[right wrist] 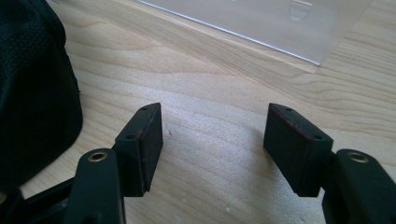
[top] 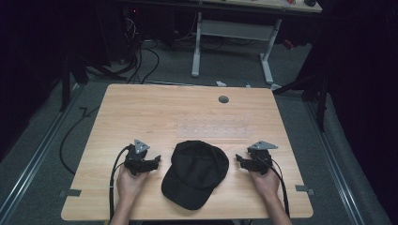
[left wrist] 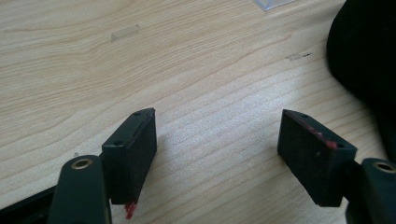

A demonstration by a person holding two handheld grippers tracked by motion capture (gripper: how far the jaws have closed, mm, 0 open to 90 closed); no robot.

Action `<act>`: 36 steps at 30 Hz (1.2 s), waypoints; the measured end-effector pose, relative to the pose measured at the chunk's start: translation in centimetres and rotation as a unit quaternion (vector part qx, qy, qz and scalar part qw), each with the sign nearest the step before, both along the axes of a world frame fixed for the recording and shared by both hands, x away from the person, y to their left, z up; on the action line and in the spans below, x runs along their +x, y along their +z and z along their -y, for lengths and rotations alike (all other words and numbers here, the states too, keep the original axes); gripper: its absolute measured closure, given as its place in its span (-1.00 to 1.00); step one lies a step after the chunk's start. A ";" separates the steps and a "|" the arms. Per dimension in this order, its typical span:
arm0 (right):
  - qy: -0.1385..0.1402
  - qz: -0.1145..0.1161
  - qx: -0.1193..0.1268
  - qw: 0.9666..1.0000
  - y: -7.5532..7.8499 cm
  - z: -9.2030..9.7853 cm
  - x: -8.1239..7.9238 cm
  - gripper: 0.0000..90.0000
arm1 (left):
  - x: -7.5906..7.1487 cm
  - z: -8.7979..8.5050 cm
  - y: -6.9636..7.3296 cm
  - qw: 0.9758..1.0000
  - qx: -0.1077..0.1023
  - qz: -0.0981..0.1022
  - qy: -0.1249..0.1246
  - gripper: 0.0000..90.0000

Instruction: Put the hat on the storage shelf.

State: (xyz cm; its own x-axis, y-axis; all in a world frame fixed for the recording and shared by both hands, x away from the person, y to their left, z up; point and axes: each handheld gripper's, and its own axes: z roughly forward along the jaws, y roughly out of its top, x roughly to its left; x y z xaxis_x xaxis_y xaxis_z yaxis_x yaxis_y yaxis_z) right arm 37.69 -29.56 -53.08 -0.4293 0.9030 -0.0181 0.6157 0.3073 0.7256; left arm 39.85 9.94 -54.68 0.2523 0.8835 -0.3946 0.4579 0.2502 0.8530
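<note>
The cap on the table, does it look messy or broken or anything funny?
Nothing stands out. The black cap lies flat on the wooden table, brim toward the near edge, whole and unspilled. The left gripper and right gripper sit open on either side, not touching it. A clear sheet lies flat behind it.

Black cap, light wood-grain table (grey plug), black tools w/ red-flecked pads.
</note>
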 end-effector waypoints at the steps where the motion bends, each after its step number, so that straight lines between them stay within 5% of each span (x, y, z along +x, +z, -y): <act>1: 0.000 0.000 0.000 1.000 0.0 0.0 0.0 -0.16 | 0.0 0.0 0.0 1.000 0.000 0.000 0.000 -0.37; 25: -0.010 -0.003 -0.002 1.000 0.1 -0.3 -0.5 -0.17 | 0.0 0.0 0.0 1.000 -0.001 -0.001 0.004 -0.39; 36: -0.020 0.003 0.010 1.000 0.0 0.3 -0.9 0.10 | 0.0 -0.1 0.0 1.000 -0.001 -0.002 0.005 -0.39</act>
